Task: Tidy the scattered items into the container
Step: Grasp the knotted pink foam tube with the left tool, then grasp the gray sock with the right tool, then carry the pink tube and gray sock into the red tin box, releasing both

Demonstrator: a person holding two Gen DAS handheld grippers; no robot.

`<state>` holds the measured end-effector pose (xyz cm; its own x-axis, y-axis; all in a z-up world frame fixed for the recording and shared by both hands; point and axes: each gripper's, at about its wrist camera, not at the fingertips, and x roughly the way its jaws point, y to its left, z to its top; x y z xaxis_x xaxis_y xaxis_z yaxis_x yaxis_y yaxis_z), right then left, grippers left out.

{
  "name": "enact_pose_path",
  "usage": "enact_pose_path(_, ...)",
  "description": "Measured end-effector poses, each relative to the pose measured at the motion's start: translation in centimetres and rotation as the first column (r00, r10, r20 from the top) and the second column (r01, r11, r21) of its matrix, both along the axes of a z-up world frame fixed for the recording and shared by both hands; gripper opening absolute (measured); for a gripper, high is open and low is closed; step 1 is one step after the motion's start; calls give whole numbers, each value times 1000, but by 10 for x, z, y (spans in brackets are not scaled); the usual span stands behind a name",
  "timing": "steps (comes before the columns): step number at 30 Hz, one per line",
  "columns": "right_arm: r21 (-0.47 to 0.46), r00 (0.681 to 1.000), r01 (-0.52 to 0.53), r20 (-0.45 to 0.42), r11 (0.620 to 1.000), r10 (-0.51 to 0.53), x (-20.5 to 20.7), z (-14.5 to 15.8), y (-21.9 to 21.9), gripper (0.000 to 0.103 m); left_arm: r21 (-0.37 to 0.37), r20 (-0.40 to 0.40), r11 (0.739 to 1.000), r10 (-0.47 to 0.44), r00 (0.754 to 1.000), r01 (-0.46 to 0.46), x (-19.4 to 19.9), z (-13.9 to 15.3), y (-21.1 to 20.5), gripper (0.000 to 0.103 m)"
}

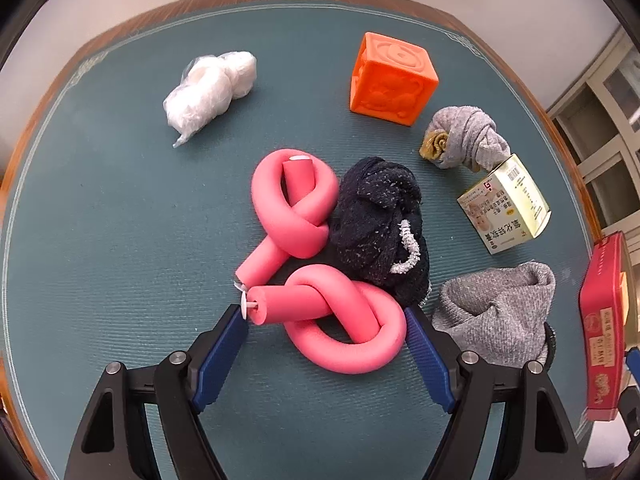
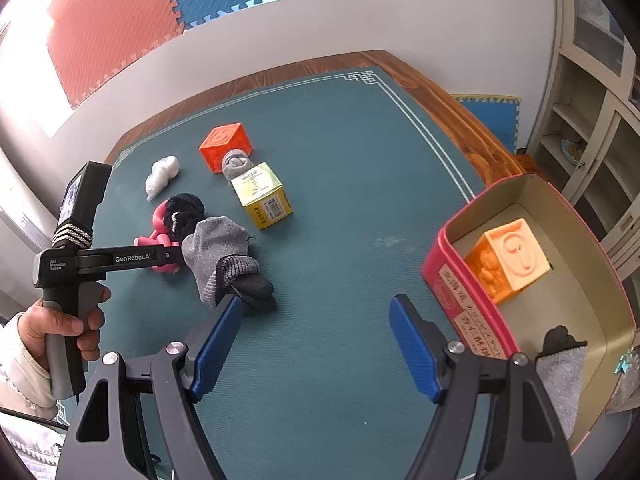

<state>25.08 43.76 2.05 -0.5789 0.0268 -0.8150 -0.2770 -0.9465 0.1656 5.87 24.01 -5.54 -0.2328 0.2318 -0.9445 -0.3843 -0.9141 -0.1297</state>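
**Knotted foam tube between wide jaws: a snag or a slip is the likely fault**

The pink foam tube (image 1: 320, 264), tied in two loose knots, lies on the counter (image 1: 120, 208) with its nearer loop between the blue pads of the left gripper (image 1: 325, 322). The jaws are spread wide and grip nothing yet; the left pad sits just beside the tube's capped end, the right pad beside the loop's outer curve. Closing here would probably squeeze soft foam that springs back, so the loop may squirm out, or only one knot may lift while the other drags.

The dark sock (image 1: 380, 228) touches the tube and may well ride along or get nudged. The grey sock (image 1: 500, 312) lies just beside the right pad and could get pinched.

The red container (image 2: 532, 292) stands well apart at the counter's edge, holding an orange block (image 2: 506, 260) and a sock. The right gripper (image 2: 316, 344) hovers released and empty near it. A dangling tube could catch the container's rim.
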Motion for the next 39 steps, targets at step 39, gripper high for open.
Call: enact_pose_path(39,-43,954,-291,64,956,294,-79,-49,-49,44,37,-23,989,142,990,-141,54,40,-68,60)
